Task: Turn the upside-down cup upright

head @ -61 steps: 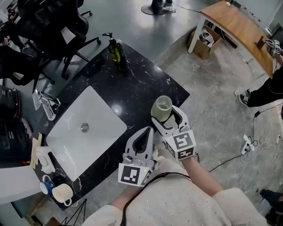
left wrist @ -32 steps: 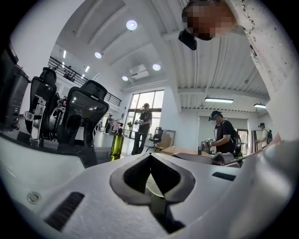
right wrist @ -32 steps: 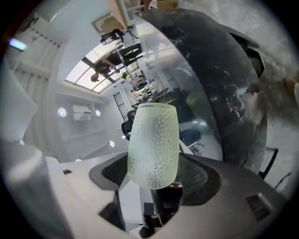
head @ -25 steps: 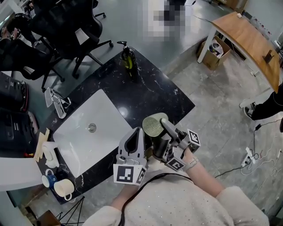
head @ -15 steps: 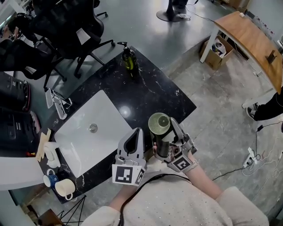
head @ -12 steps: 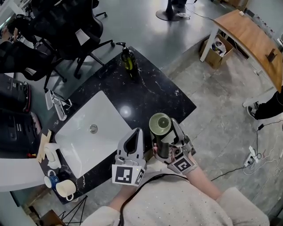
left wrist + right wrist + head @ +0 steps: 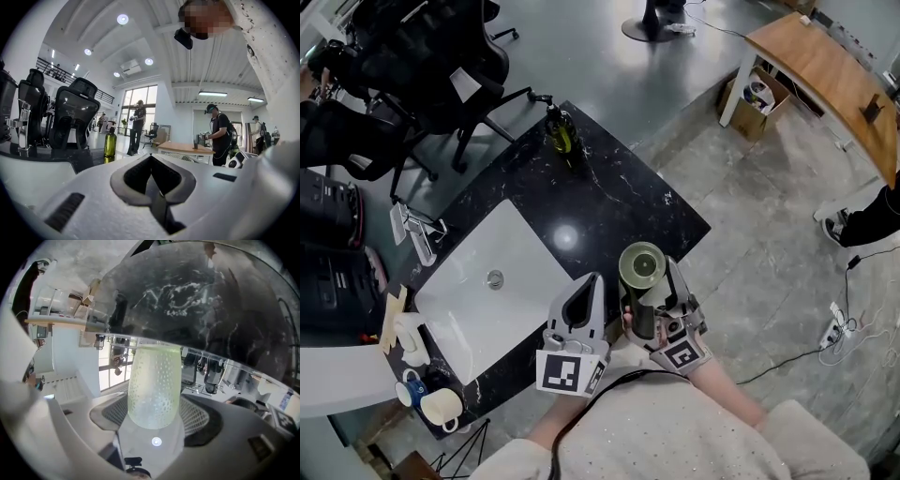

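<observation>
**1. Key relation: cup vs. R gripper**
- Head view: the cup (image 7: 642, 265) sits at approx. 12 o'clock from the right gripper (image 7: 652, 298), directly between its jaws.
- Cup pos.: over the near corner of the black counter (image 7: 609, 202), at approx. 3 o'clock from the sink (image 7: 441, 309). Contact w/ the counter cannot be confirmed; it looks lifted clear.
- Long axis: approx. vertical, since the head view sees one round end almost straight on. The dark interior w/ a small pale disc suggests the open mouth faces up; not certain.
- Right gripper view: the cup body runs straight out along the jaw line, rounded end nearest the palm.
- Nearer hand: R, already on the cup. The left gripper (image 7: 593, 281) sits just beside it at 9 o'clock, not touching.

**2. Gripper state**
- R: jaws spread wide and clamped on the cup's dimpled sides, one pad per side.
- L: jaws closed together, nothing between them.

**3. Next move (judgement)**
- Lower the cup base-first onto free counter at approx. 11 o'clock. Keep the axis vertical before release, as a tilt risks tipping off the edge.
</observation>
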The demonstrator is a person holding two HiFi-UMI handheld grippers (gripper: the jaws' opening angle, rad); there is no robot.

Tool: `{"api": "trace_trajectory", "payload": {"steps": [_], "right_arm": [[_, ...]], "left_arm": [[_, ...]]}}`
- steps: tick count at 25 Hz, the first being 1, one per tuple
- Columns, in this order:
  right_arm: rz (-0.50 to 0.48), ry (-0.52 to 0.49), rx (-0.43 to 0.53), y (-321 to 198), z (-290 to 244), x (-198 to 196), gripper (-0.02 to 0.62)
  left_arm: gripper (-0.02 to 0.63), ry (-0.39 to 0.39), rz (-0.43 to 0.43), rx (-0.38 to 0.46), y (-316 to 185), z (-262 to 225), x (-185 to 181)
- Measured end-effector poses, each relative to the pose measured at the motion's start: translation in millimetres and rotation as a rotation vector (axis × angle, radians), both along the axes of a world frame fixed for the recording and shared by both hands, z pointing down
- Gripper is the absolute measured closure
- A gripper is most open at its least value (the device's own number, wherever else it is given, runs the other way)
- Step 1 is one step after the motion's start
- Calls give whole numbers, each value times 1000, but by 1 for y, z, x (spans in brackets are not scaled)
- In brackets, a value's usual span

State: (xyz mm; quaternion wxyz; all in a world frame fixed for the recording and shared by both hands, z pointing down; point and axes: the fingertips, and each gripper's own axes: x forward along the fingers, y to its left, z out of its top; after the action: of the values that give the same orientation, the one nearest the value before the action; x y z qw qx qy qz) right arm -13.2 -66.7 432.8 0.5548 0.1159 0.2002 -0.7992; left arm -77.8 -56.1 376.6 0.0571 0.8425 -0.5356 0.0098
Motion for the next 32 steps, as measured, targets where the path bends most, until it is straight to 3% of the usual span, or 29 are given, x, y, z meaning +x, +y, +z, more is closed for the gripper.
{"api": "trace_trajectory", "payload": {"steps": [10,17,28,32], "right_arm": [[50,-3,46,-5,7,12,256],[47,8,167,2,4,10,231],[25,74,221,20,-2,10,209],[5,169,303,33,-8,8,210]], "left_arm": [[601,-13,3,-12,-3,0,0],[601,-7,13,-25,1,5,5],[601,10,0,-18,12,4,9],[601,16,-1,-13,18,3,11]]}}
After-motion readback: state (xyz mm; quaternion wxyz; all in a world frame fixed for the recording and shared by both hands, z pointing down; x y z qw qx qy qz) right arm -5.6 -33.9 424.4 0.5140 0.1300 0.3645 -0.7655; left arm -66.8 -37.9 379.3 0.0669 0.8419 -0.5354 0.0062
